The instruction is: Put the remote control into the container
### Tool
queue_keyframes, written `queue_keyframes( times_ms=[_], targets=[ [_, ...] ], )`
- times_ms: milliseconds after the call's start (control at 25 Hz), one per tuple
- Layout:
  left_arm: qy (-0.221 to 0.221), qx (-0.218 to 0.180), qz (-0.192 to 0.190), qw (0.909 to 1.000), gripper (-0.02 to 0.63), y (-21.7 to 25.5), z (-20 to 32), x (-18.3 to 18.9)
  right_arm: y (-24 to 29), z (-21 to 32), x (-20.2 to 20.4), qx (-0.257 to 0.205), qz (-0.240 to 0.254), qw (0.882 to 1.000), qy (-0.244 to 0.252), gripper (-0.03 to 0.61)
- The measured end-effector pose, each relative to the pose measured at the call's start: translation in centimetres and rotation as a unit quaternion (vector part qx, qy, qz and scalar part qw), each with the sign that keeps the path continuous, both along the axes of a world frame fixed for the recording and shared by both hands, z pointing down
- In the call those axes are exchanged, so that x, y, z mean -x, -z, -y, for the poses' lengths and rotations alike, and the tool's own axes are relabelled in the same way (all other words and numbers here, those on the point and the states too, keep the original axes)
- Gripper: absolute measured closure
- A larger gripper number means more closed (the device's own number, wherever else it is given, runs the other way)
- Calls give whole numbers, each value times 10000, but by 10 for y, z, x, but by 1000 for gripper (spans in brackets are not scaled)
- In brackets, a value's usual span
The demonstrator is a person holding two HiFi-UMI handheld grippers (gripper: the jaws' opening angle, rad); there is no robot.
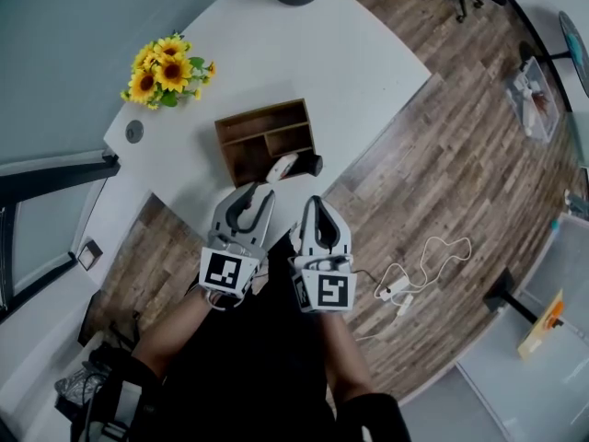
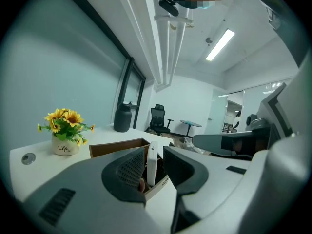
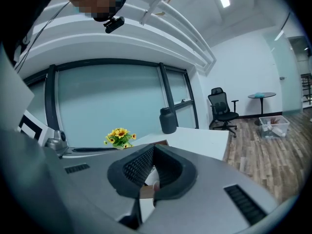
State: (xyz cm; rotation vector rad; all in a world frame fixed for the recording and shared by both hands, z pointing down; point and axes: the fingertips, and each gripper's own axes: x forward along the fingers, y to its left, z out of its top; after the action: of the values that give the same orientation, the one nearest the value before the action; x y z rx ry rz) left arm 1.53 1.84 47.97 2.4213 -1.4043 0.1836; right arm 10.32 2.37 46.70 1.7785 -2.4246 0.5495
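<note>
Left tool [image 2: 155,165] hung open around the white remote [image 2: 151,155], which stood on edge at the 5 o'clock corner of the wooden box [image 1: 262,113]. Right tool [image 3: 152,172] was closed tight on nothing. Remote looked light, stiff and kinda slick, so I'd pinch its flat faces mid-length.

The left tool [image 1: 259,192] stands parted, the right tool [image 1: 317,203] closed.

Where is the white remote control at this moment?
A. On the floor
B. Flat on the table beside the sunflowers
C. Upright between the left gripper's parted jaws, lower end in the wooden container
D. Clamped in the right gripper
C: the left gripper view shows the remote standing between the left gripper's parted jaws, its lower end in the wooden container.
</note>
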Motion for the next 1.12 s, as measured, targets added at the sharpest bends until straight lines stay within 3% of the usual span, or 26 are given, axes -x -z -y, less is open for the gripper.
queue_keyframes(
  times_ms=[560,1120],
  targets=[
    [218,-372,-18,9991,514,42,3,15,31,6,13,-281,-56,9994,178,574],
    [565,-984,-56,9935,514,103,12,38,81,16,44,-816,29,9951,556,574]
  ],
)
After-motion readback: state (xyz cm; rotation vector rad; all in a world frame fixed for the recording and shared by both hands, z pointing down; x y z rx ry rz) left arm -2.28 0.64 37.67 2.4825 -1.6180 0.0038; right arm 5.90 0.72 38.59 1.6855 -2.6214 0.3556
